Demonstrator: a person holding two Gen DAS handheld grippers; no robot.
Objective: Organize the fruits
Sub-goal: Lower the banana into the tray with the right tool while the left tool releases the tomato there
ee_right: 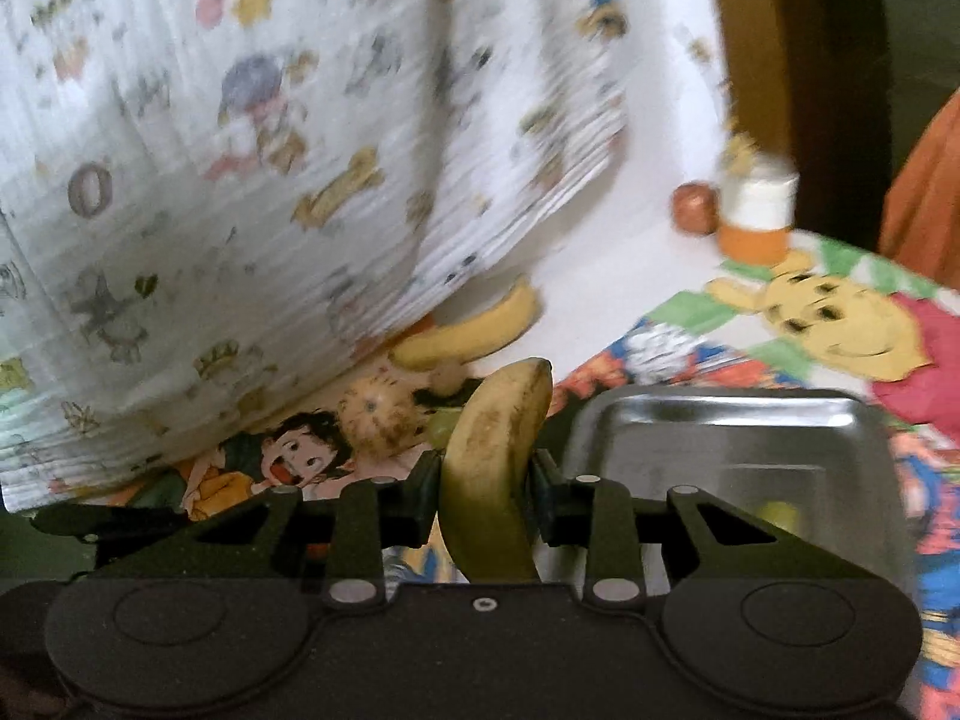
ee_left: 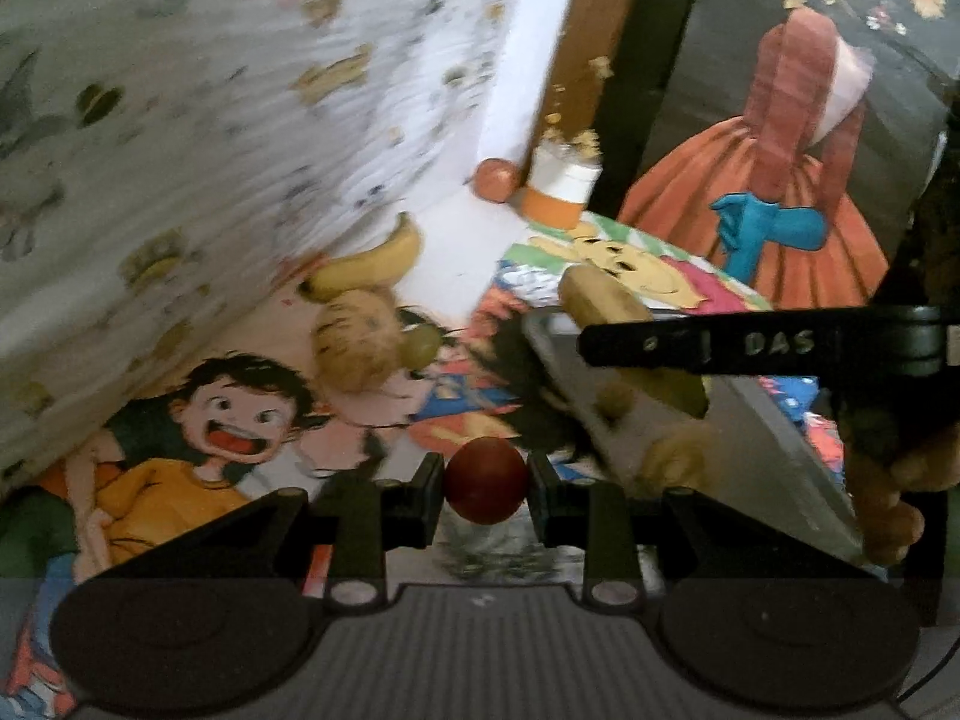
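One spotted, yellow-brown banana (ee_right: 495,468) in right tool (ee_right: 483,495)

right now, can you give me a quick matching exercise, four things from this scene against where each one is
Things:
1. dark red round fruit
2. spotted banana
3. metal tray
4. second banana

Places:
A. lying at the foot of the patterned curtain
B. between the right gripper's jaws
C. on the cartoon-print cloth, to the right of the held banana
D. between the left gripper's jaws

Pairs: 1-D, 2-B, 3-C, 4-A
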